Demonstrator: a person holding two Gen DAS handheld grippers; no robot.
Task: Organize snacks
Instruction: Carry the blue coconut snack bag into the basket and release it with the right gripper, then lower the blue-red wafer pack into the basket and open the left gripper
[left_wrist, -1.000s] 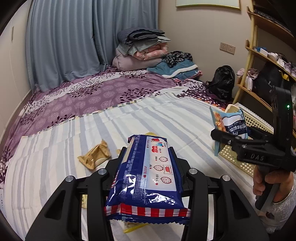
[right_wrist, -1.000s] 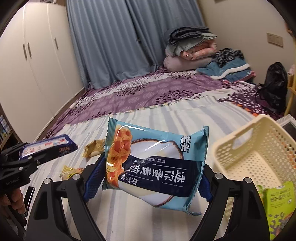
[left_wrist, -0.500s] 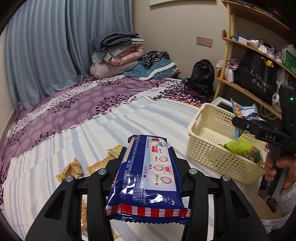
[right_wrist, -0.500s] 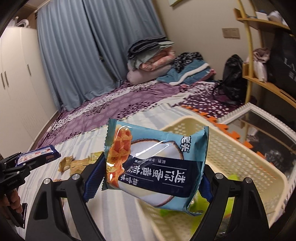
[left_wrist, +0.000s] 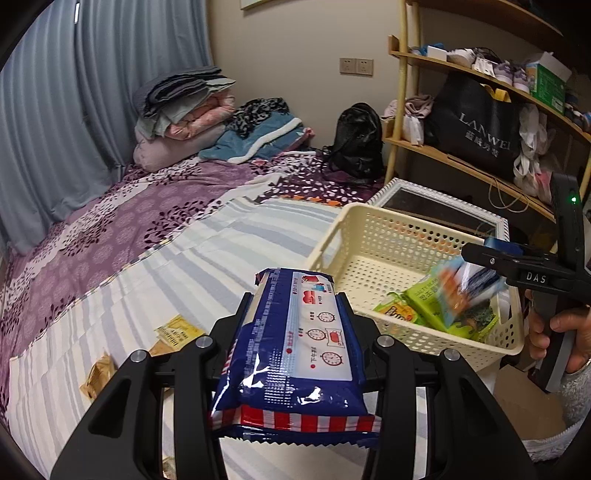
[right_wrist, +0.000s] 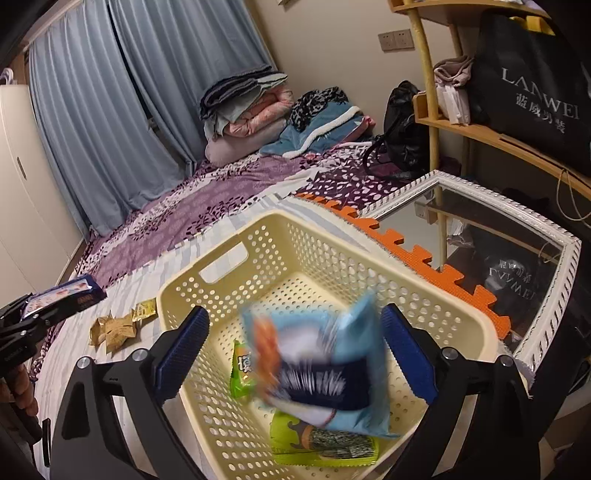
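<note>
The left gripper (left_wrist: 295, 314) is clamped on a dark blue snack pack (left_wrist: 295, 350) with a red-and-white striped end, held above the striped bedsheet (left_wrist: 207, 258). The right gripper (right_wrist: 291, 354) has its jaws spread apart, its blue pads (right_wrist: 181, 350) clear of the blurred light blue waffle snack bag (right_wrist: 325, 369), which sits between them over the cream perforated basket (right_wrist: 295, 251). 2 green snack packets (right_wrist: 321, 443) lie on the basket floor. Beyond, small gold packets (right_wrist: 114, 328) lie on the sheet.
</note>
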